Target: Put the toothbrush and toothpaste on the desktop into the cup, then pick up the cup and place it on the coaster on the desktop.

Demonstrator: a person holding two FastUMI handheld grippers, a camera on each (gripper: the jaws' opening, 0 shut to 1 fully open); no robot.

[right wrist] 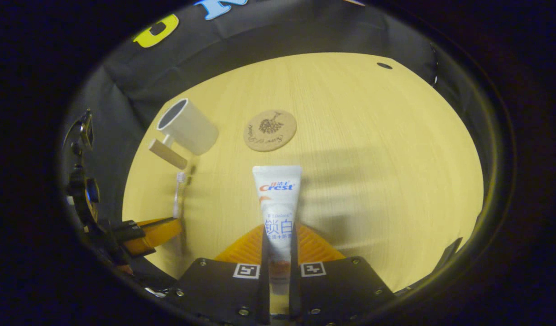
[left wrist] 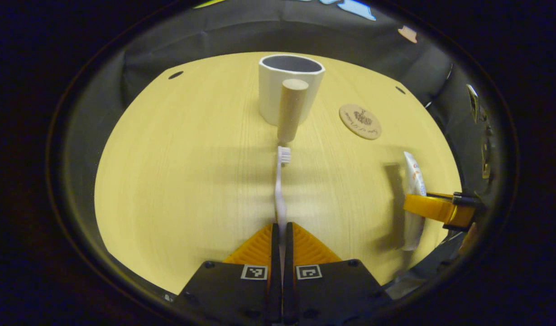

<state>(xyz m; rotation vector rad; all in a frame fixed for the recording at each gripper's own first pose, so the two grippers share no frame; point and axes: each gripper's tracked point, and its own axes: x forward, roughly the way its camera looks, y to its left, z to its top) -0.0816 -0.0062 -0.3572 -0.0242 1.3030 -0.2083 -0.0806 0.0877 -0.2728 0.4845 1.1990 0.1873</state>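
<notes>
Left gripper [left wrist: 282, 235] fingers clamped on toothbrush [left wrist: 280, 190] handle (light, stiff, slim; may pivot). Right gripper [right wrist: 278, 253] fingers clamped on toothpaste [right wrist: 278, 203] tube, soft, squashy. Cup [left wrist: 290, 88], coaster [left wrist: 360, 121] ahead on worktop [left wrist: 192, 181].

Saw pale wood-grain tabletop [left wrist: 178, 181] with rounded far edge. Spotted two small dark holes in tabletop near far corners: left hole [left wrist: 175, 74] and right hole [left wrist: 400, 90]. Soft shadows lay across wood near middle. Behind tabletop, black cloth wall [left wrist: 205, 40] hung in folds. From right gripper view I saw same tabletop [right wrist: 386, 149], one dark hole [right wrist: 384, 65] near far edge, cloth wall [right wrist: 278, 36] beyond.
</notes>
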